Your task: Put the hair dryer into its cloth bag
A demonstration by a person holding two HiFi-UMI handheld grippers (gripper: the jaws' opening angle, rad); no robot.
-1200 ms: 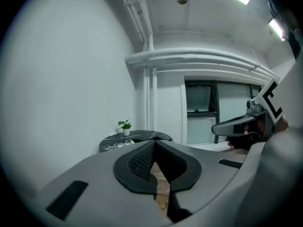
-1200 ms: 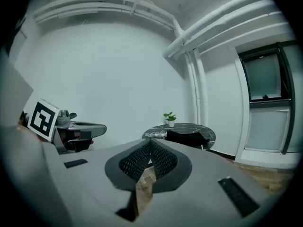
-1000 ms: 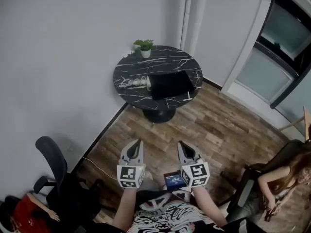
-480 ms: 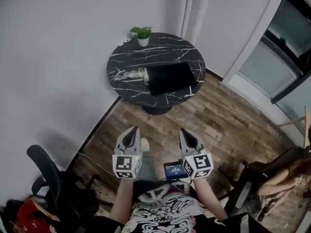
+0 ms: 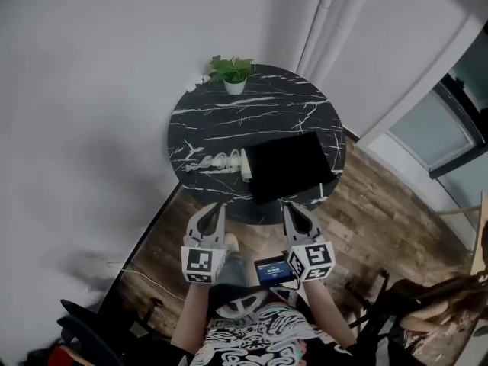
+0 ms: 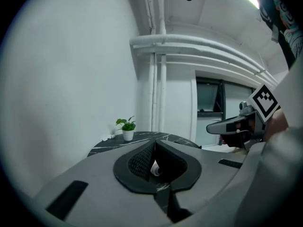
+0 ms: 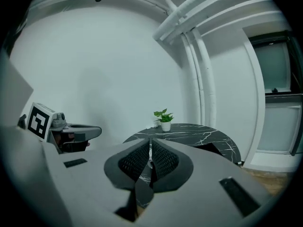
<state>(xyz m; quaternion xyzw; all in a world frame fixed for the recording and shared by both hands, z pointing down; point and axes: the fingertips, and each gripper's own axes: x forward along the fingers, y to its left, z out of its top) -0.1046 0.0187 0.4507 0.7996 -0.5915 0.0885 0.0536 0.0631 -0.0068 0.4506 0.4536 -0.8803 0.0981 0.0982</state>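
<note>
Round black white-veined marble table (image 5: pixel 229 120), flat black cloth bag (image 5: pixel 288 166) touching white corded hair dryer (image 5: pixel 229 161), left gripper (image 5: pixel 214 212) and right gripper (image 5: pixel 293 213) closed, empty.

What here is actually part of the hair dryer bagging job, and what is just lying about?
Part of the job:
white hair dryer
black cloth bag
left gripper, shut, empty
right gripper, shut, empty
round table

Lying about:
potted plant
office chair
</note>
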